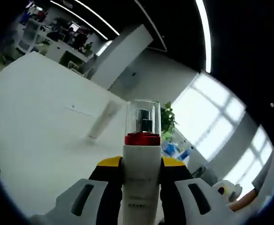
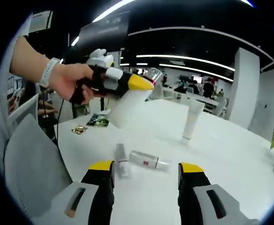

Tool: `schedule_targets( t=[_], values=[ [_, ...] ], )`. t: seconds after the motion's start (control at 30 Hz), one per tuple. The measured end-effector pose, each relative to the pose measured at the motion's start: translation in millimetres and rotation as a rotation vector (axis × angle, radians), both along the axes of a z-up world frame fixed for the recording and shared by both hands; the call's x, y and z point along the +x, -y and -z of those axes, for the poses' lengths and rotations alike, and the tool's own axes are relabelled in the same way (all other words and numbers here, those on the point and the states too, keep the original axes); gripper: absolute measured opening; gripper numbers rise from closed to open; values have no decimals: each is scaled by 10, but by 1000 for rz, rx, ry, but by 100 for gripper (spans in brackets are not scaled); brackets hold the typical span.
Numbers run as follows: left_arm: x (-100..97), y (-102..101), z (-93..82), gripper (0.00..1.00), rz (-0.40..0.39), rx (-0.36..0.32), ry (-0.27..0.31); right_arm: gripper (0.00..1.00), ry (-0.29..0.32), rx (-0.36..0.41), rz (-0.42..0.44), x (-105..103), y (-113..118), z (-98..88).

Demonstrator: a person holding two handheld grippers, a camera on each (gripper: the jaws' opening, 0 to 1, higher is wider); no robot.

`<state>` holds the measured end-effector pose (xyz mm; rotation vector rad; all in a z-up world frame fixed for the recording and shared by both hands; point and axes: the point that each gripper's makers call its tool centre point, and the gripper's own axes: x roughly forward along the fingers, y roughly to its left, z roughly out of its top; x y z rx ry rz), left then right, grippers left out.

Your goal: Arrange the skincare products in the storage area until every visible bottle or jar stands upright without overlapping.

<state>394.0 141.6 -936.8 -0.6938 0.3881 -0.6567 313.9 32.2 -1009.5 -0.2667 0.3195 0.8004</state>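
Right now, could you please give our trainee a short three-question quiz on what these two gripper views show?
1. True or false: the left gripper holds the white pump bottle with a red collar and clear cap.
2. How many slim white bottles lie flat on the white table ahead of the right gripper: A one, B two, C four?
3. Fill in: the tall white tube beyond them stands ______.

Key: 1 true; 2 B (one, another); 3 upright.
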Motion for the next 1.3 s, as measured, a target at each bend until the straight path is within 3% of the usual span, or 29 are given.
schedule_targets(
  t=[0.17,0.4,0.53,0.7,0.93,1.1,1.13,1.2,1.27,1.3],
  values=[
    [-247,-83,-81,29,-34,-27,20,46,100,-1,-45,-90,-83,-162],
    [-588,-68,-161,29,-53,-115,46,48,76,-2,-56,-99,-110,-119],
    [-725,-15,-131,29,-50,-111,43,49,55,6,-68,-107,-131,-97],
    [-876,-14,-104,29,-52,-123,65,52,11,113,-107,-161,-199,-188],
    [-1090,-21,-82,29,-24,-147,84,64,8,250,-144,-242,-218,-379],
    [-1232,71,-46,29,25,-155,77,66,-84,440,-171,-287,-232,-609],
    [-1239,95,-34,29,34,-149,74,66,-154,533,-219,-362,-297,-738],
    [-1245,139,-15,29,49,-136,75,67,-230,635,-211,-353,-336,-922],
    [-1244,203,7,29,67,-127,68,63,-301,680,-209,-343,-400,-1033],
    [-1245,242,13,29,76,-114,70,61,-301,685,-192,-298,-418,-1070]
  ],
)
